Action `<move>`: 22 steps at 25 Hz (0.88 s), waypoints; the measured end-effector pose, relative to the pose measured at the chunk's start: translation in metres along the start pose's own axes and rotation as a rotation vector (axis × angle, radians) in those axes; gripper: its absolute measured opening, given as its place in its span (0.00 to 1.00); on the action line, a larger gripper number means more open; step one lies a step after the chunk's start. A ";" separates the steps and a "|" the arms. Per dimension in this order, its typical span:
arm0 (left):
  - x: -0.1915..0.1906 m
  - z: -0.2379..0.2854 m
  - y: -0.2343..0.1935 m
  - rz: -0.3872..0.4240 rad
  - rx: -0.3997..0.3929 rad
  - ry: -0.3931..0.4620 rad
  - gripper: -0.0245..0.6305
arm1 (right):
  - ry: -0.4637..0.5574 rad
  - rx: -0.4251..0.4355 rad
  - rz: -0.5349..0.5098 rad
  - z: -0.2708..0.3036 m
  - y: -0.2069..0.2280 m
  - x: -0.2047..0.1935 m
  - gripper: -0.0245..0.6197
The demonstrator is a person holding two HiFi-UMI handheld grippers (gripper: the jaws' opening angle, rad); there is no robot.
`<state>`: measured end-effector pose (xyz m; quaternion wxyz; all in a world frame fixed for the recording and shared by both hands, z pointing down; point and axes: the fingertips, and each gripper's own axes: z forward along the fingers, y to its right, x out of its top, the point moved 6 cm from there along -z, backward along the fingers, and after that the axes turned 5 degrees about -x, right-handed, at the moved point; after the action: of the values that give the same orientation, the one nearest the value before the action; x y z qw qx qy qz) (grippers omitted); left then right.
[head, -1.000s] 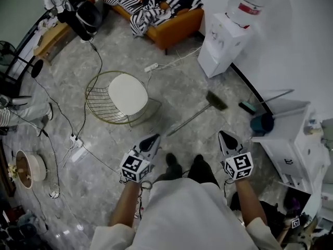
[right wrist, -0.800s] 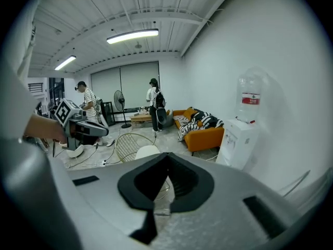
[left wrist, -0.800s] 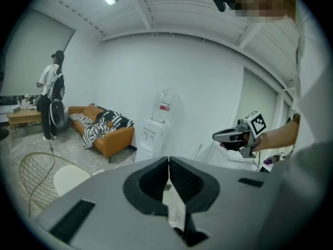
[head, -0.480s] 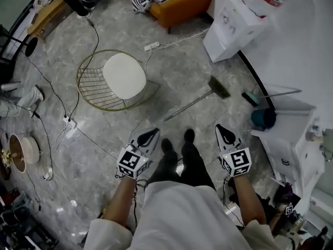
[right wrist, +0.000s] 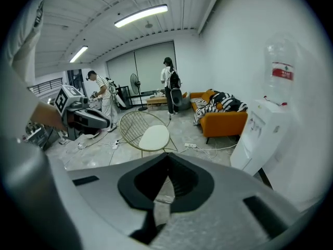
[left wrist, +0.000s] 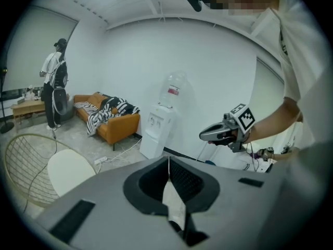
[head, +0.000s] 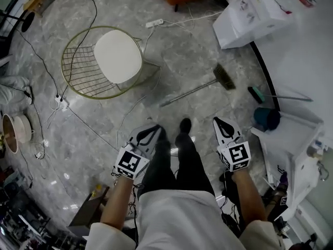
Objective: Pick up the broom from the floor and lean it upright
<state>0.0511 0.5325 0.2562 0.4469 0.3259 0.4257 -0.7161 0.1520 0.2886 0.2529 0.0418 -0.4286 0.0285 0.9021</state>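
The broom (head: 200, 87) lies flat on the grey stone floor ahead of the person's feet, its thin handle running down-left and its dark brush head (head: 225, 77) at the upper right. My left gripper (head: 154, 128) is held low beside the left leg, well short of the handle's end, with its jaws closed tip to tip on nothing (left wrist: 168, 158). My right gripper (head: 216, 120) hangs by the right leg, below the brush head and apart from it, also shut and empty (right wrist: 167, 154). Neither gripper view shows the broom.
A gold wire chair with a white cushion (head: 106, 59) stands at the upper left, with cables and a power strip (head: 152, 23) around it. A water dispenser (head: 260, 12), a blue bucket (head: 266, 119), a second long-handled brush (head: 257, 94) and a white cabinet (head: 296, 139) line the right side.
Both grippers have come down toward the floor, still shut. The head view has moved forward over the broom, which lies where it was.
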 end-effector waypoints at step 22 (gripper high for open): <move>-0.168 0.095 -0.074 -0.106 0.139 -0.070 0.05 | -0.154 0.322 -0.132 0.205 -0.013 -0.146 0.06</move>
<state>0.0403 0.5256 0.4622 0.3991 0.3077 0.3756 -0.7777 0.0874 0.3121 0.4949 0.1708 -0.3472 0.1414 0.9112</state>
